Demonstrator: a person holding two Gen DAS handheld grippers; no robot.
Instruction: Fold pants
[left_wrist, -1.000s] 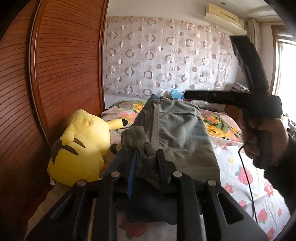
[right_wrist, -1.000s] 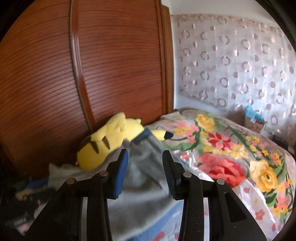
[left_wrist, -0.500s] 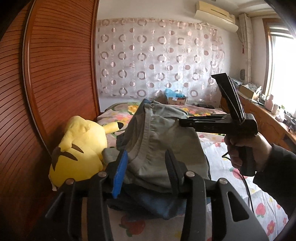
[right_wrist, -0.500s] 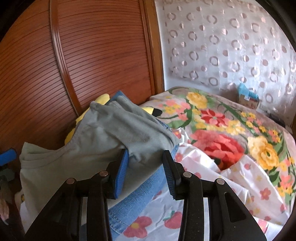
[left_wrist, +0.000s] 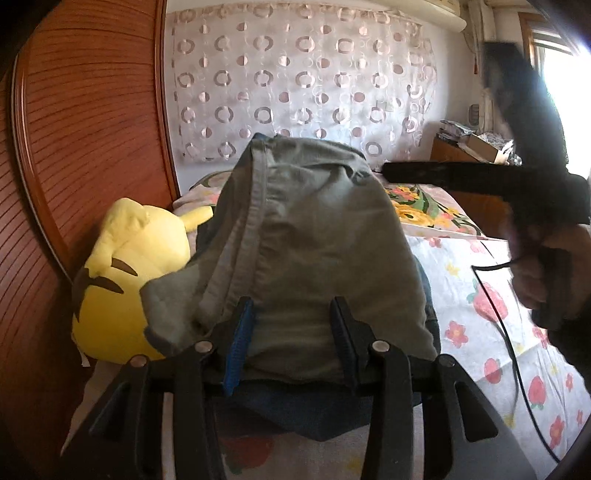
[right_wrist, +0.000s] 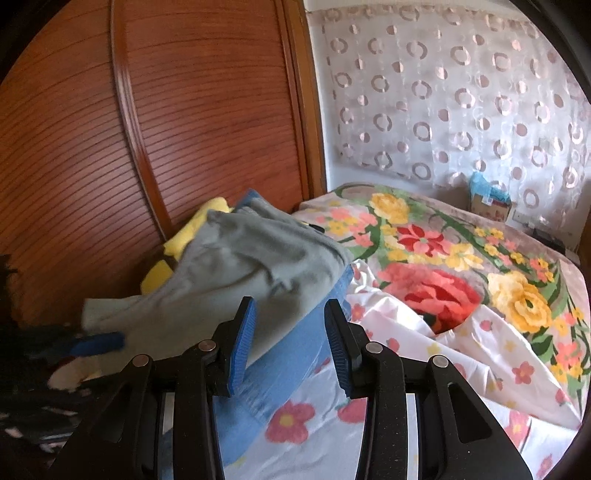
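Left hand-held gripper just opened around soft grey pants, right hand-held gripper parted

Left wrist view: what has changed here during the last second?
The left tongs, a second ago pinching a bunch of the grey-green cotton pants, have just been opening and let it go; the cloth now lies between them. The yellow plush toy stayed put.

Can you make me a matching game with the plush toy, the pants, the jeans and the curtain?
Things:
1. plush toy
2. pants
3. jeans
4. curtain

Matches:
A. blue, under the pants
B. white with rings, on the far wall
C. yellow, beside the wooden panel
D. grey-green, top of the pile

Pairs: 1-C, 2-D, 3-A, 4-B
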